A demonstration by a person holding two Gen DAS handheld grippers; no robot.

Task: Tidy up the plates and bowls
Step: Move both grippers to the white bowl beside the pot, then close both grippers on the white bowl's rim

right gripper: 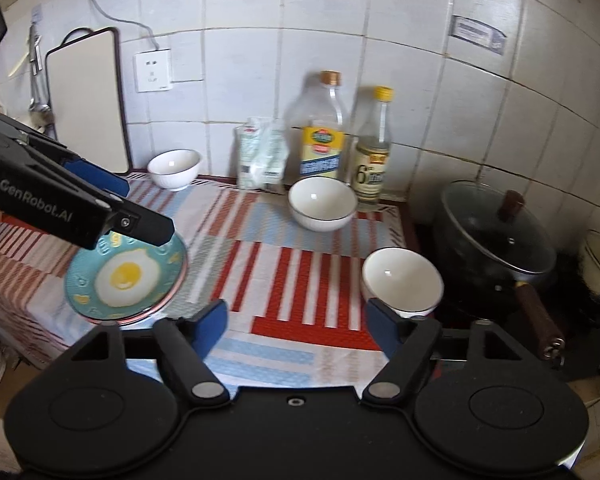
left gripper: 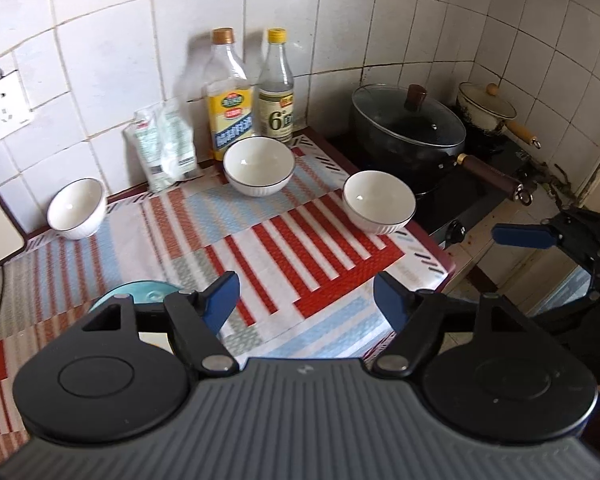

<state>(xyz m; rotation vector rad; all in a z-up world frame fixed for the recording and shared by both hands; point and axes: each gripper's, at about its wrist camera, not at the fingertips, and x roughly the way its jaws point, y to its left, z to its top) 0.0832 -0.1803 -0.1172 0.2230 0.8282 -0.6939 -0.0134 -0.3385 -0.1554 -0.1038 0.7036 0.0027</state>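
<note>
On the striped mat (right gripper: 260, 264) sat a teal plate (right gripper: 126, 276) with a fried egg drawn on it, its top edge hidden behind the left gripper (right gripper: 148, 216), marked "GenRobot.AI". Three white bowls (left gripper: 259, 165) (left gripper: 379, 201) (left gripper: 77, 208) stood apart, empty, with thin dark rims. One bottle (left gripper: 275, 88) showed a "6"; other label words were too blurry. Both the left and right gripper (right gripper: 296, 326) were spread wide, gripping nothing.

"GenRobot.AI" on left gripper (right gripper: 112, 196), "6" on clear btl label (left gripper: 275, 120)
</note>
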